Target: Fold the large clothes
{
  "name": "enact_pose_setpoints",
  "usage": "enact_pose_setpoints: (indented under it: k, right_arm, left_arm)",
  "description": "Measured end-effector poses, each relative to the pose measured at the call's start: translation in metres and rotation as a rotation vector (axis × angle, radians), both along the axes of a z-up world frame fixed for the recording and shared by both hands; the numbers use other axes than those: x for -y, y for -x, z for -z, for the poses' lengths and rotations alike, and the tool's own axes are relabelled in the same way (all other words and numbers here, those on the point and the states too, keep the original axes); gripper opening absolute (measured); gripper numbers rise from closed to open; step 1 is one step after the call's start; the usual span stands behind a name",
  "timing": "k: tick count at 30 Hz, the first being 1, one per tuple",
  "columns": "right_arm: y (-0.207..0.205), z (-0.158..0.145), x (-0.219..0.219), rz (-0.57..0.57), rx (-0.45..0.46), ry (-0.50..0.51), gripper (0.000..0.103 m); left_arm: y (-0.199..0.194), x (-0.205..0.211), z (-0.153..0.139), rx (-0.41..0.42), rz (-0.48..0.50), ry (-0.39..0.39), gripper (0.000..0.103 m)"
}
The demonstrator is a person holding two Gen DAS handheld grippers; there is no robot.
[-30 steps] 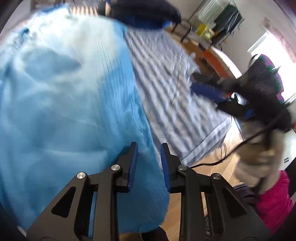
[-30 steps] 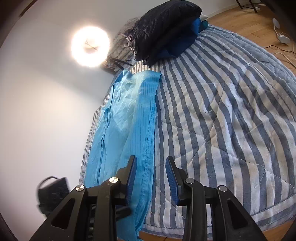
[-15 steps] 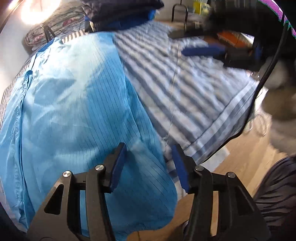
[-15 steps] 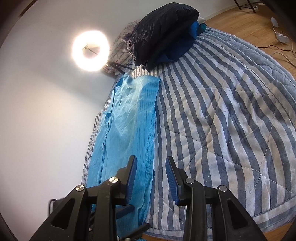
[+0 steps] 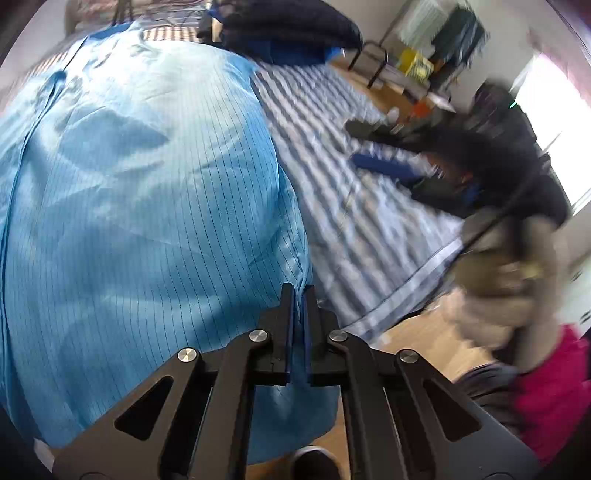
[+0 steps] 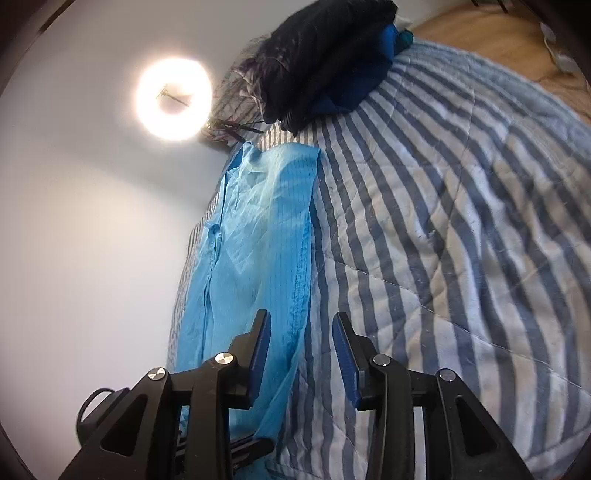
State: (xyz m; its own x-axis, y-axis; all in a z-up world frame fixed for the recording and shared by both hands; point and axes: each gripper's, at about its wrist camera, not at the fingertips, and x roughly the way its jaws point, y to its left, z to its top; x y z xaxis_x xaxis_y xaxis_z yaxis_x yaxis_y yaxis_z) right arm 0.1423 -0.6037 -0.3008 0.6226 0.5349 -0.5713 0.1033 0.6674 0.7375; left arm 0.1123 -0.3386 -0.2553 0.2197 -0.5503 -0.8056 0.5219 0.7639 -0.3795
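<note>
A large light blue pinstriped garment lies flat along the left side of a bed with a blue and white striped quilt. My left gripper is shut on the garment's right hem near the foot of the bed. In the right wrist view the garment runs lengthwise along the bed's left edge, and my right gripper is open and empty just above its near right edge and the quilt. The right gripper also shows blurred in the left wrist view, out over the quilt.
A pile of dark and blue clothes sits at the head of the bed, also in the left wrist view. A ring light glows on the wall. Wooden floor lies past the bed's foot. A chair and shelves stand at the back right.
My left gripper has closed from wide open onto the garment's right hem. The right gripper stayed open and moved lower and closer over the garment's edge.
</note>
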Motion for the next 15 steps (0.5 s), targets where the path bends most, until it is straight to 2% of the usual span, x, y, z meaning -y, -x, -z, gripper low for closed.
enact_pose_setpoints:
  k: [4, 6, 7, 11, 13, 15]
  right_arm:
    - [-0.025, 0.013, -0.004, -0.001, -0.028, -0.044, 0.041]
    - [-0.037, 0.015, -0.007, -0.004, -0.021, -0.076, 0.054]
    - [-0.045, 0.017, -0.009, -0.004, -0.014, -0.095, 0.056]
    - [-0.074, 0.023, -0.024, -0.023, -0.022, -0.123, 0.056]
    - [-0.09, 0.028, -0.033, -0.032, -0.046, -0.112, 0.05]
    - [-0.101, 0.031, -0.041, -0.043, -0.061, -0.115, 0.02]
  left_arm:
    - [-0.003, -0.013, -0.013, -0.011, -0.024, 0.062, 0.001]
    - [-0.004, -0.019, -0.016, -0.017, -0.033, 0.087, 0.001]
    - [-0.005, -0.022, -0.018, -0.018, -0.038, 0.098, 0.001]
    - [-0.006, -0.03, -0.023, -0.022, -0.043, 0.128, 0.001]
    - [-0.008, -0.034, -0.022, -0.026, -0.041, 0.142, 0.001]
    - [-0.006, -0.04, -0.022, -0.032, -0.046, 0.158, 0.001]
